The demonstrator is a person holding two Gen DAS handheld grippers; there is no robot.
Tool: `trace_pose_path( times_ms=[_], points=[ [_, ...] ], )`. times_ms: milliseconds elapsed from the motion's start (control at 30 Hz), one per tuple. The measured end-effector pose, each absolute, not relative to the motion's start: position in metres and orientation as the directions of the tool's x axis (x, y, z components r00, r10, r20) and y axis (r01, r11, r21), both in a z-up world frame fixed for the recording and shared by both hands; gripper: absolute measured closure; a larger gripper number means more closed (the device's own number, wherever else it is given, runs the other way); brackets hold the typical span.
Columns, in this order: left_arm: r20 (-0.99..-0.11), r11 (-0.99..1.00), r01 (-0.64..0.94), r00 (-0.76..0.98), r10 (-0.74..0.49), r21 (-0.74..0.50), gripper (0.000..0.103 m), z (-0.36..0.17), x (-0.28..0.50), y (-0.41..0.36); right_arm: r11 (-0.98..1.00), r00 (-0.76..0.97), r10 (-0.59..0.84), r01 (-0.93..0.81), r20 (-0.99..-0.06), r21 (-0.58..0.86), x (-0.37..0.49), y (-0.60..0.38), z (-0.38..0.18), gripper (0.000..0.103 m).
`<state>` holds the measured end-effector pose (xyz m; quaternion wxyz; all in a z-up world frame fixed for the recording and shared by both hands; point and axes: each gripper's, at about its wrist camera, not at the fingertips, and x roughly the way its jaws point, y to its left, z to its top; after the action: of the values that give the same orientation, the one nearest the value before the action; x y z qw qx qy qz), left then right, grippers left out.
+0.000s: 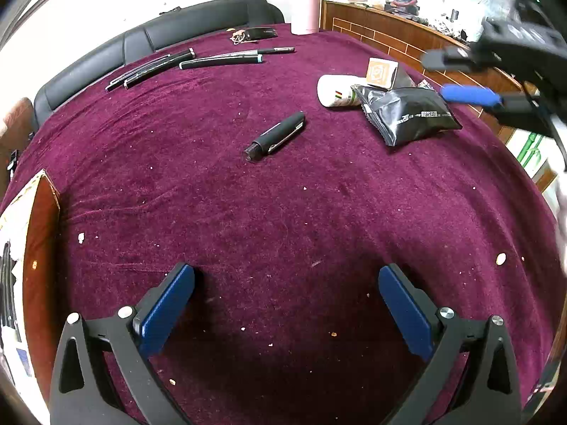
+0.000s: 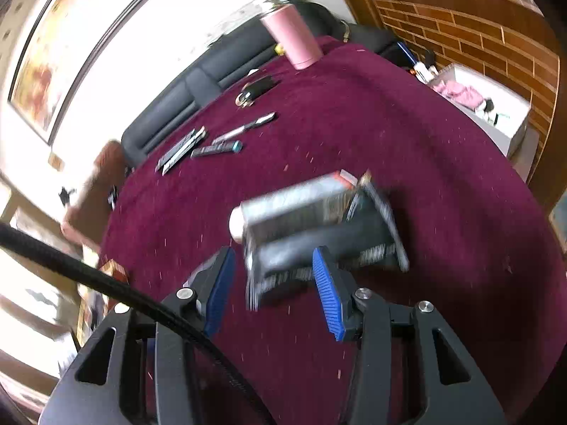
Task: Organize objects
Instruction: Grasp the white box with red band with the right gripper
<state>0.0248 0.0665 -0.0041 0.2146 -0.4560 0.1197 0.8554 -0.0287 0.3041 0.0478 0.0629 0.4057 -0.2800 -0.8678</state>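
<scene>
A black capped pen [image 1: 276, 135] lies alone mid-table on the maroon cloth [image 1: 248, 212]. My left gripper [image 1: 285, 283] is open and empty, low over the cloth well short of the pen. A black foil packet [image 1: 407, 115] lies at the right beside a white bottle [image 1: 335, 91] and a small tan box [image 1: 381, 72]. My right gripper [image 2: 273, 265] is open above the packet [image 2: 319, 244] and bottle [image 2: 237, 225], blurred by motion; it also shows in the left wrist view [image 1: 457, 76]. Several pens [image 1: 170, 67] lie in a row at the far left; they also show in the right wrist view [image 2: 198, 147].
A pink flask [image 1: 305, 5] and a black key case [image 1: 260, 33] stand at the table's far edge. A black sofa [image 1: 141, 39] runs behind the table. A wooden box [image 1: 39, 248] sits at the left edge. A brick counter [image 1: 407, 40] lies to the right.
</scene>
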Motion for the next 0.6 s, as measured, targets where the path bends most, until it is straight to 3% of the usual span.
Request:
trace_pose_path(
  times_ms=[133, 233, 300, 600],
  points=[
    [-0.832, -0.879, -0.476, -0.492, 0.258, 0.01, 0.002, -0.005, 0.024, 0.066, -0.8, -0.669, -0.325, -0.183, -0.668, 0.572, -0.055, 0.319, 0.046, 0.058],
    [-0.832, -0.879, -0.477, -0.492, 0.257, 0.01, 0.002, -0.005, 0.024, 0.067, -0.789, -0.617, -0.316, -0.252, -0.721, 0.561, -0.081, 0.32, 0.035, 0.056],
    [-0.832, -0.879, -0.477, -0.492, 0.258, 0.009, 0.002, -0.004, 0.024, 0.067, -0.794, -0.575, -0.329, -0.261, -0.749, 0.549, -0.095, 0.314, 0.027, 0.05],
    [-0.831, -0.879, -0.477, -0.492, 0.258, 0.009, 0.002, -0.004, 0.025, 0.066, -0.831, -0.514, -0.304, -0.268, -0.802, 0.487, -0.119, 0.287, 0.026, 0.05]
  ],
)
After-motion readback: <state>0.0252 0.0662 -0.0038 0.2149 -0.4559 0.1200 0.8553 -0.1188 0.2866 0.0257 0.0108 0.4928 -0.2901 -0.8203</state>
